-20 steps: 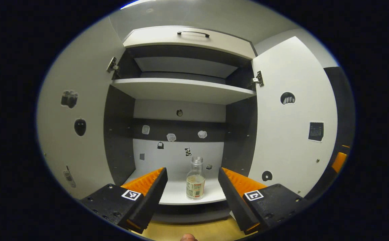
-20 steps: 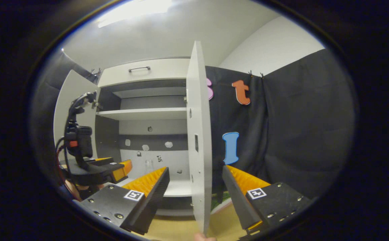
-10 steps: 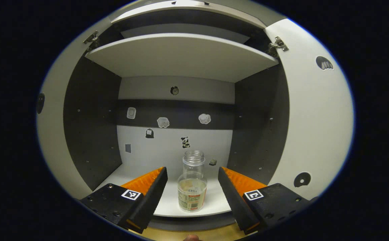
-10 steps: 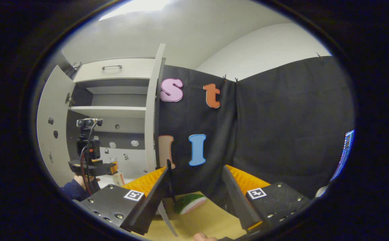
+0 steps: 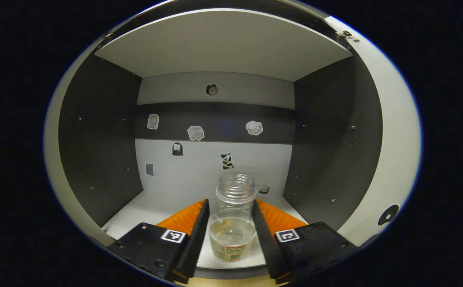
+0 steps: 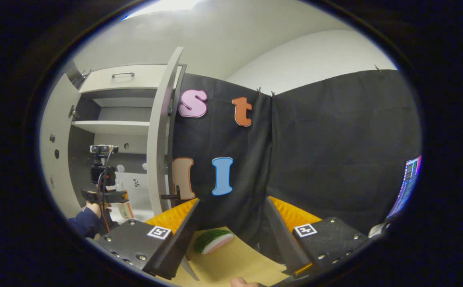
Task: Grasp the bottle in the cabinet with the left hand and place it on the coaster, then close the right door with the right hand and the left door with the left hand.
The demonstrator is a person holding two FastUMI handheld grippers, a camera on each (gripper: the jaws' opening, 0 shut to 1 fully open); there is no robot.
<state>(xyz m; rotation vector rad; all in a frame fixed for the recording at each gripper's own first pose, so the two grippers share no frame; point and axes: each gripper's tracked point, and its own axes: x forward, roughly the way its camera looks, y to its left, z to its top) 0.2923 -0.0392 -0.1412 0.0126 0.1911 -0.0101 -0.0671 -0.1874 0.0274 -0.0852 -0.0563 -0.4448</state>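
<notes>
A clear lidless bottle (image 5: 232, 227) with a label low on its body stands near the front edge of the cabinet's lower shelf (image 5: 147, 207). My left gripper (image 5: 230, 201) has it between its fingers, both sides pressing on its body. In the right gripper view that same left gripper (image 6: 109, 195) reaches into the cabinet, with the bottle (image 6: 124, 207) at its tip. My right gripper (image 6: 231, 207) hangs open and holds nothing above the wooden table (image 6: 235, 263). A green-and-pink coaster (image 6: 213, 241) lies just beyond its fingers. The right door (image 6: 159, 135) stands open, edge-on.
The left door (image 6: 54, 159) is swung wide open. An upper shelf (image 5: 223, 44) roofs the compartment, and dark side walls (image 5: 99, 147) close in on both sides. A sleeved hand (image 6: 85, 217) holds the left gripper. A lit screen (image 6: 406, 183) sits at the far right.
My left gripper has pushed deeper into the cabinet and its fingers have narrowed onto the bottle. The right gripper has swung right, away from the right door's edge.
</notes>
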